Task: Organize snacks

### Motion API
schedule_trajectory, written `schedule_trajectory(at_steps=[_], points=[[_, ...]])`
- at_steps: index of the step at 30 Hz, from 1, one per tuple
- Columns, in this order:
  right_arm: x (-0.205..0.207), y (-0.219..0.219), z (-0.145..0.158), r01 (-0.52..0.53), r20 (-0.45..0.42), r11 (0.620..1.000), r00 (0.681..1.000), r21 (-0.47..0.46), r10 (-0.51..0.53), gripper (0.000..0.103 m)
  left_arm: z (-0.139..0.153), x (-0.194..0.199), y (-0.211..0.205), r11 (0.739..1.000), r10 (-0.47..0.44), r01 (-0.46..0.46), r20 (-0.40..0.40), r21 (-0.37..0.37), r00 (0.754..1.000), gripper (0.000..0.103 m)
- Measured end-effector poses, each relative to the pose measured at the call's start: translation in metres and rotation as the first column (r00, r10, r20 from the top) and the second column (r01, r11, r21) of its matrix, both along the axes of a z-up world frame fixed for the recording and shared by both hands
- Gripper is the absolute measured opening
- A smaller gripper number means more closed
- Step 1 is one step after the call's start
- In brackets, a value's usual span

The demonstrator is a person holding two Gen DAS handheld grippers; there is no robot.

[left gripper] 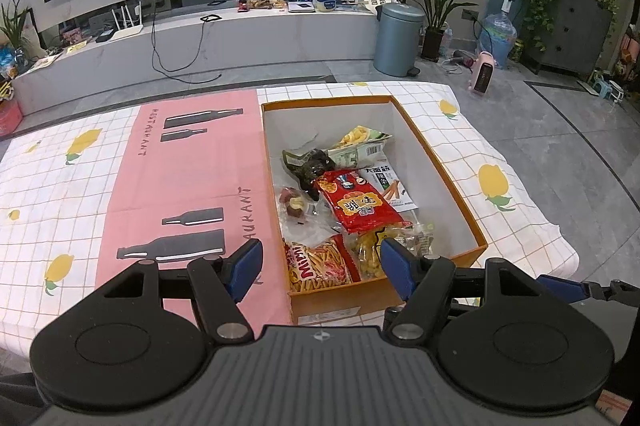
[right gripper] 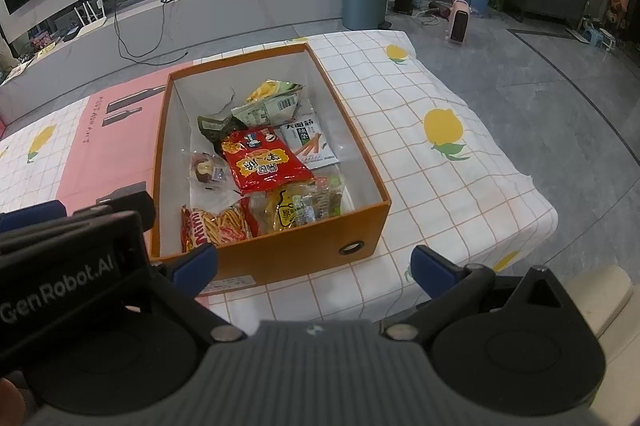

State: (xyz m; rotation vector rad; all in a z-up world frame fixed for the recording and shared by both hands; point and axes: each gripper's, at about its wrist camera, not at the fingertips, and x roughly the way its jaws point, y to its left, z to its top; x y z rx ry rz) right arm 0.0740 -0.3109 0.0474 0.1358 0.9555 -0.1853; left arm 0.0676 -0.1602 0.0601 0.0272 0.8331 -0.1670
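Note:
An orange cardboard box (left gripper: 444,170) (right gripper: 304,242) stands on the table with several snack packets inside. A red packet (left gripper: 358,202) (right gripper: 262,160) lies on top in the middle, a Mimi stick-snack bag (left gripper: 320,262) (right gripper: 216,228) at the near end, a white and green packet (left gripper: 384,182) (right gripper: 308,140) to the right, a yellow-green bag (left gripper: 360,138) (right gripper: 272,94) at the far end. My left gripper (left gripper: 322,268) hovers open over the box's near end, nothing between its blue pads. My right gripper (right gripper: 314,266) stands open before the box's near wall, empty.
The table wears a white checked cloth with lemons (left gripper: 496,182) (right gripper: 444,128) and a pink printed mat (left gripper: 188,178) left of the box. Beyond lie a grey floor, a bin (left gripper: 396,40), a TV bench, plants and a water bottle. The left gripper's body (right gripper: 72,250) shows at the right wrist view's left.

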Motion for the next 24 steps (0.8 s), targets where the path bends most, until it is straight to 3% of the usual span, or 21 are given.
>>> schedule_trajectory(at_steps=[24], points=[[-0.0051,-0.0001,-0.0020,-0.002,0.004,1.000,1.000,-0.006,0.002,0.100,-0.0009,-0.0040,-0.0009,1.000,-0.015,0.015,0.004,0.009,1.000,0.079]])
